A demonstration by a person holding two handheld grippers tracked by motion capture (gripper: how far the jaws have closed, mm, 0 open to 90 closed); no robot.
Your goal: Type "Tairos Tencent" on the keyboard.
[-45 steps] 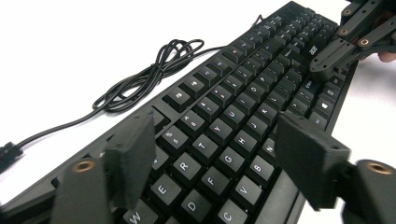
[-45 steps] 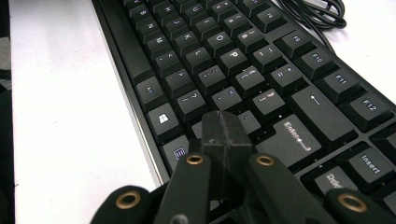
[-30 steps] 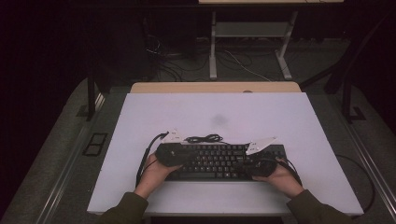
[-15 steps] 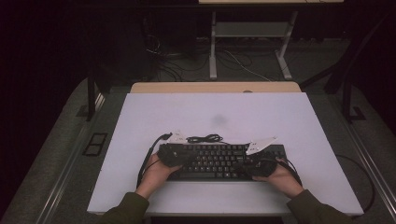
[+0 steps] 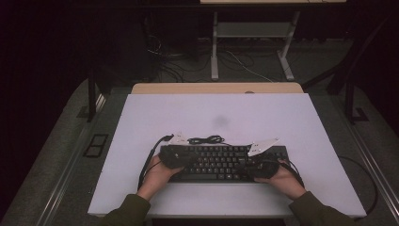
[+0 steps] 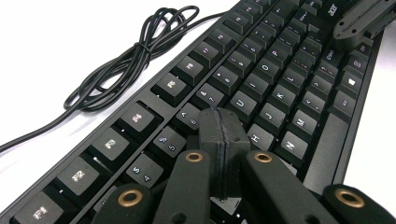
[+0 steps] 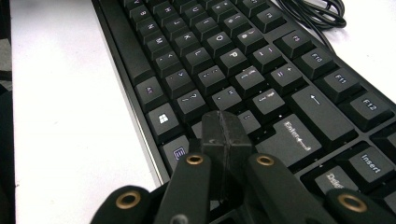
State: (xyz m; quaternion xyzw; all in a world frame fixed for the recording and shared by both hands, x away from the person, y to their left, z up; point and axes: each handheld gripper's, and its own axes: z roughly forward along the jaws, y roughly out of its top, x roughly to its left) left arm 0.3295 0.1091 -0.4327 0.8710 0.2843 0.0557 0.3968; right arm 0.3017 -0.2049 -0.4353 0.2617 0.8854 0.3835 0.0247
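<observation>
Two grippers sit over one black keyboard (image 5: 221, 162), which lies low and centre in the high view, on the white table (image 5: 141, 122).

Change vs the earlier high-view frames: small. Keyboard looks a touch farther up-frame than a second ago, and both hands have moved with it. Can't tell whether they pushed it or just shifted. My read: this is key-pressing or a light nudge, not a lift. Keyboard looks flat on the table.

Left to right:
- Left gripper (image 6: 219, 126): jaws pressed together, nothing between them. Tip sits over the number and letter rows near the 6/7 keys in the left gripper view. Can't tell if it touches a keycap. In the high view it covers the keyboard's left end (image 5: 175, 155).
- Keyboard cable (image 6: 126, 56): loose bundled loop on the table just beyond the keyboard's far edge, upper left of the left gripper view. Also upper right of the right gripper view (image 7: 317, 11).
- Right gripper (image 7: 227, 130): jaws also fully closed and empty. Tip hangs over the lower-right key block, between the Windows key and Enter, in the right gripper view. Its tip shows in the upper right of the left gripper view (image 6: 359, 21).

Containers: none on the table, so nothing to report inside any.

Judgement: closed jaws suit poking keys. Gripping the keyboard would need them opened first.
</observation>
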